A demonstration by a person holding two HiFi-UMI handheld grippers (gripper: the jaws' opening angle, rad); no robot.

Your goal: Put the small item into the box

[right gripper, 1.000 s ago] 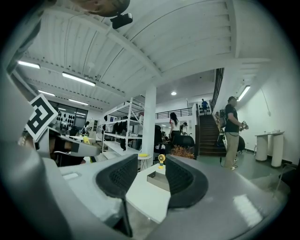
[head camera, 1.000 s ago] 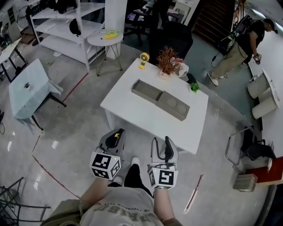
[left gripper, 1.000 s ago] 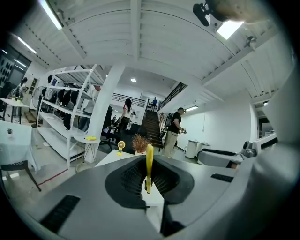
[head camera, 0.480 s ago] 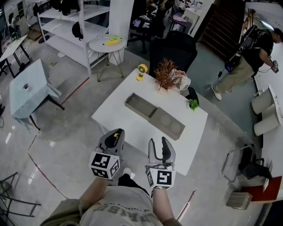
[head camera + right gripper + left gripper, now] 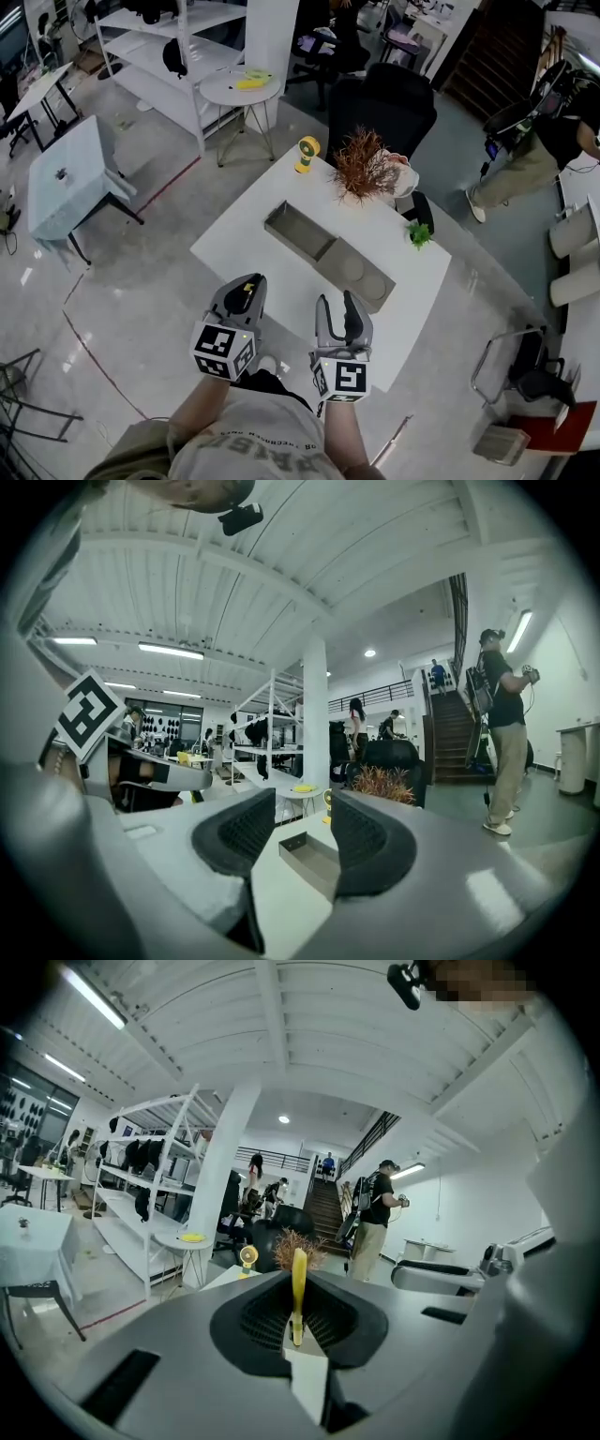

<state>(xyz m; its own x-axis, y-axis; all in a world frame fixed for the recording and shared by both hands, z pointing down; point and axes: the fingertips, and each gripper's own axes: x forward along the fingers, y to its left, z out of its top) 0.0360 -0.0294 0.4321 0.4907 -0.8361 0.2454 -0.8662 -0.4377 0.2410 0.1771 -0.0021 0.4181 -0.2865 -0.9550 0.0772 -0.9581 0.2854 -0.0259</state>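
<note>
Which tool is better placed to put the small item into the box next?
Left. The left tool is shut on the thin yellow item; the right tool is open and empty. Both are held side by side short of the box.

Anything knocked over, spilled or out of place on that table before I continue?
Nothing stands out. The gray box lies flat and open on the white table; the yellow fan, dried plant and small green plant stand upright, and no spill shows.
</note>
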